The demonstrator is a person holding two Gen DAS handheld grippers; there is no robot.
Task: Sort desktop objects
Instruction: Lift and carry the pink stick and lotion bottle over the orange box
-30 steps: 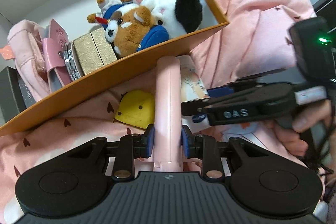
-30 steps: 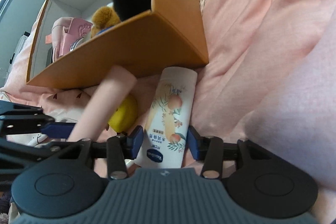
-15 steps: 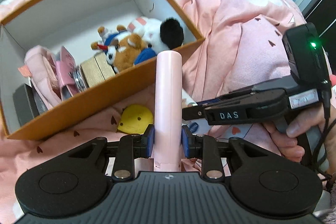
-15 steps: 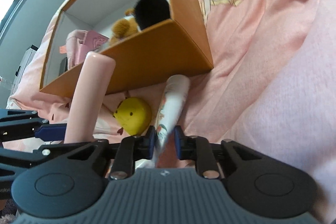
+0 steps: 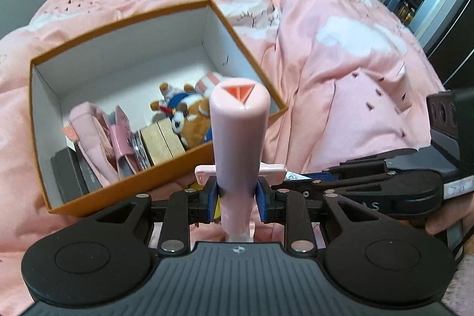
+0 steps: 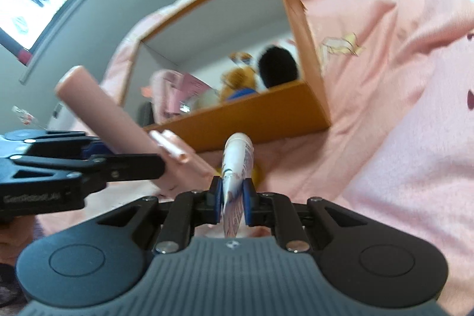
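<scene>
Left tongs (image 5: 235, 194) clamped around pink cylinder (image 5: 238, 138), right tongs (image 6: 233, 194) closing on tube (image 6: 237, 165), both lengthwise toward box (image 5: 166, 168).

Right claw (image 6: 233, 199) closed on tube (image 6: 237, 168); both lifted.

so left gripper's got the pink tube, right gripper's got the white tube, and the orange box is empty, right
Not quite: the orange box is not empty. The left wrist view shows plush toys and other items inside. The left gripper does hold the pink tube, and the right gripper the white tube.
</scene>
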